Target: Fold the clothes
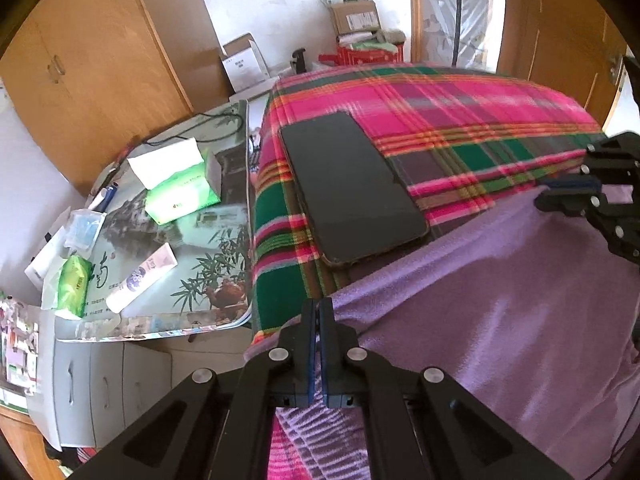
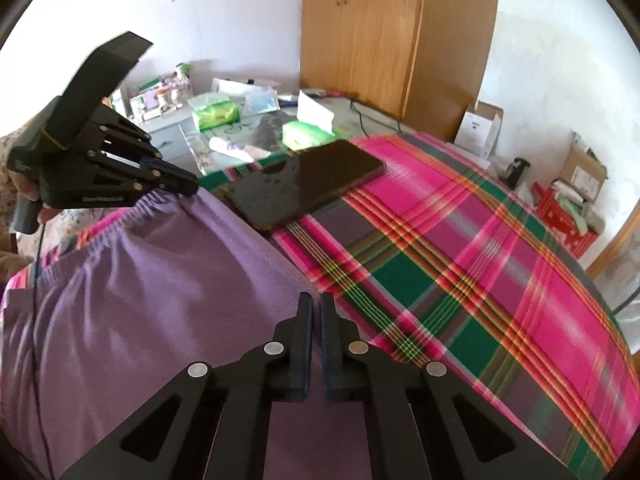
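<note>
Left gripper [image 1: 319, 308]: clamped on elastic waistband of purple garment [image 1: 500, 300] | Right gripper [image 2: 316, 304]: pinched shut on same garment's far edge | Garment: spread across near part of plaid blanket [image 2: 500, 280] | Black phone [image 1: 352, 184]: lay on blanket just beyond garment

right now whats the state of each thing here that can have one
left gripper: shut on the purple garment's waistband corner
right gripper: shut on the garment's edge
purple garment: spread over the plaid sheet, edge pinched at both ends
phone: lying flat on the sheet, screen dark
tissue box: open, a tissue sticking up
wardrobe: doors closed
</note>
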